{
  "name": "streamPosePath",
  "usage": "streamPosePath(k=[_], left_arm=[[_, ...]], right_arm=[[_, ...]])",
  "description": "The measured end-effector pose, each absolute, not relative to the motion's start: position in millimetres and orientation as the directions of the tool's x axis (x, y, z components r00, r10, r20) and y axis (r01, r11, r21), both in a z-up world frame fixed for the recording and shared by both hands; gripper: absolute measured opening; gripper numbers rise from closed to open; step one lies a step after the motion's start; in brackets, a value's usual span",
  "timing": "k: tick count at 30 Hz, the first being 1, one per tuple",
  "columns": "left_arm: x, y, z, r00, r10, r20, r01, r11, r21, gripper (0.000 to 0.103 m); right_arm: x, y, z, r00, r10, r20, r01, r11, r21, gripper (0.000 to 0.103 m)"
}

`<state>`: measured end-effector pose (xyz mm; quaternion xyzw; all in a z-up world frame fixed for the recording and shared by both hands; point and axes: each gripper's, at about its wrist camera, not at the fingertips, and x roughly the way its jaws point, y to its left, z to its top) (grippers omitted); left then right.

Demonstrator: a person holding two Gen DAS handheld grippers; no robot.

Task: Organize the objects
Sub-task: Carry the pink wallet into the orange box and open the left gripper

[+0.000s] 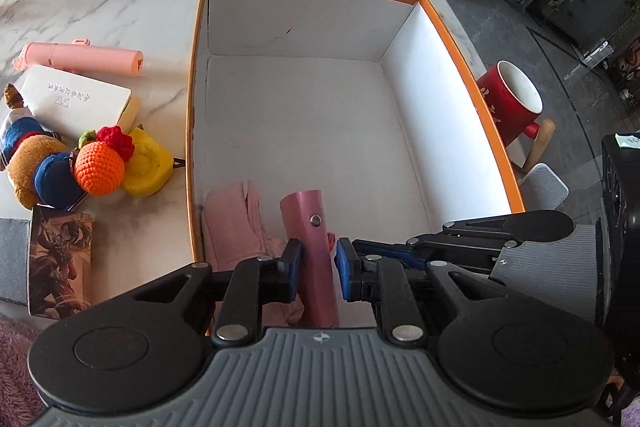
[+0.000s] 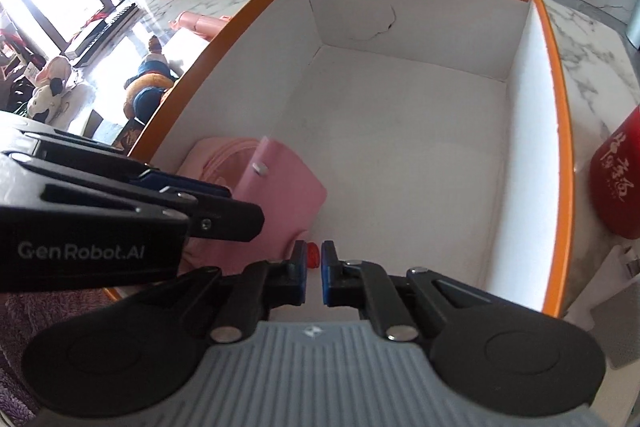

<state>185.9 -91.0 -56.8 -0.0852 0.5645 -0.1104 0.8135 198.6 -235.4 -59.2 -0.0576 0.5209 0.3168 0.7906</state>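
Left wrist view: left gripper (image 1: 318, 265) pinches a pink case (image 1: 310, 247) at lower centre, inside the orange-rimmed box (image 1: 472, 83), above a pink cloth (image 1: 232, 227). Right wrist view: right gripper (image 2: 312, 273) pinches a small red object (image 2: 312, 255) beside the case.

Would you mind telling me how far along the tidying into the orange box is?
Early. Done: a pink cloth lies in the orange box. In hand: the left gripper holds a pink tube over it. Left: crochet orange, plush toy, red mug outside.
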Motion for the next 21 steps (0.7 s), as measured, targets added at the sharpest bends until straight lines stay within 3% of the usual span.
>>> streamPosePath(k=[9, 21], left_arm=[[182, -66, -30, 0.426, -0.336, -0.840, 0.085, 0.939, -0.333, 0.029], [178, -42, -13, 0.508, -0.324, -0.798, 0.089, 0.941, -0.326, 0.032]], right_arm=[[197, -226, -62, 0.200, 0.467, -0.861, -0.587, 0.761, 0.276, 0.003], [193, -218, -66, 0.186, 0.411, -0.893, -0.555, 0.793, 0.249, 0.002]])
